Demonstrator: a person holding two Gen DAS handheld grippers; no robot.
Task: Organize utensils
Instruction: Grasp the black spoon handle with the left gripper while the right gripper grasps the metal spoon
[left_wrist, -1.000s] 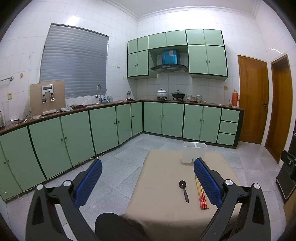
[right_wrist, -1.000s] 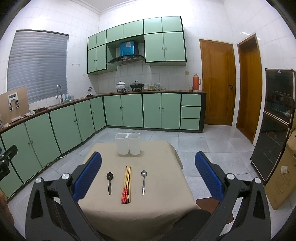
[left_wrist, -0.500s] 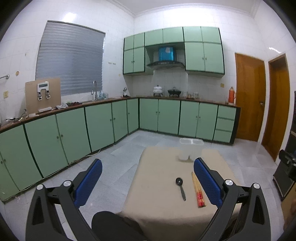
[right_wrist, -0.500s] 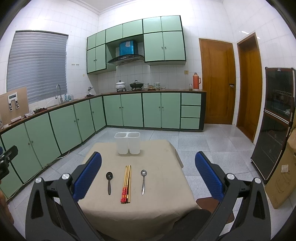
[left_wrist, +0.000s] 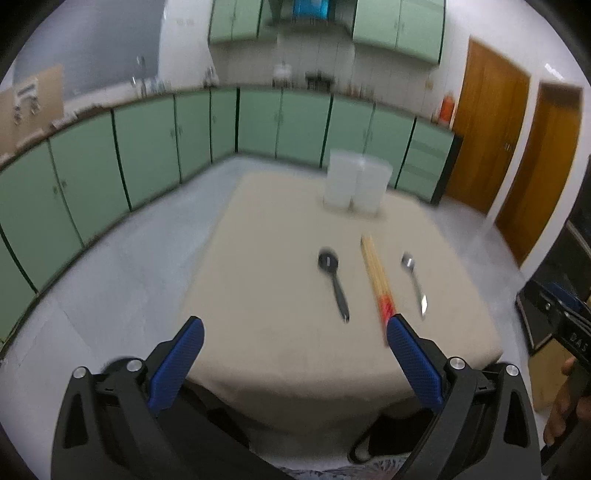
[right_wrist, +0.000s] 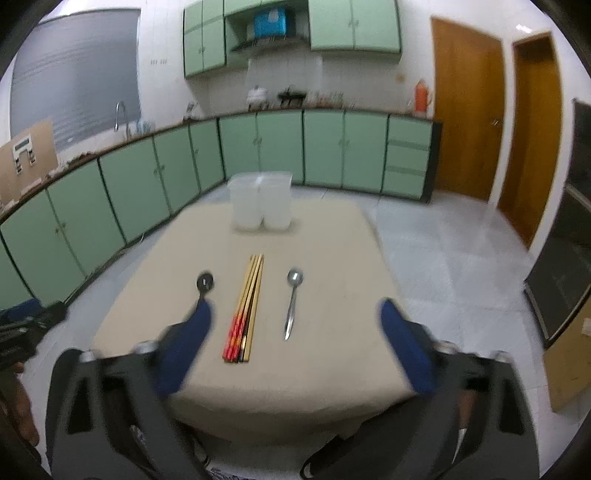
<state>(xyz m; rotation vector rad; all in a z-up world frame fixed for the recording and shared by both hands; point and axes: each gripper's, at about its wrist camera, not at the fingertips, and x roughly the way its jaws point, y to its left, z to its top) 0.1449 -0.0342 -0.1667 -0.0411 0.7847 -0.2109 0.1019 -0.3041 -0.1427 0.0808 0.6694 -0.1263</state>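
Observation:
On the beige table (right_wrist: 332, 240) lie a black spoon (right_wrist: 204, 282), a bundle of red-ended chopsticks (right_wrist: 246, 306) and a silver spoon (right_wrist: 292, 300), side by side. Behind them stands a white two-compartment holder (right_wrist: 260, 205). My right gripper (right_wrist: 293, 314) hovers over the near table edge, its jaws closing with nothing between the pads. In the left wrist view the same black spoon (left_wrist: 333, 282), chopsticks (left_wrist: 377, 284), silver spoon (left_wrist: 414, 284) and holder (left_wrist: 356, 188) appear. My left gripper (left_wrist: 293, 332) is open and empty above the near left part of the table.
Green base cabinets (right_wrist: 258, 147) run along the left and far walls, with wooden doors (right_wrist: 467, 110) at the right. A dark glass-fronted cabinet (right_wrist: 569, 240) and a cardboard box (right_wrist: 570, 362) stand right of the table. A hand (left_wrist: 561, 410) shows at the right edge.
Both grippers have dropped and tilted down toward the table, so the utensils now sit nearer and larger. The right gripper's fingers have come closer together. The views are motion-blurred.

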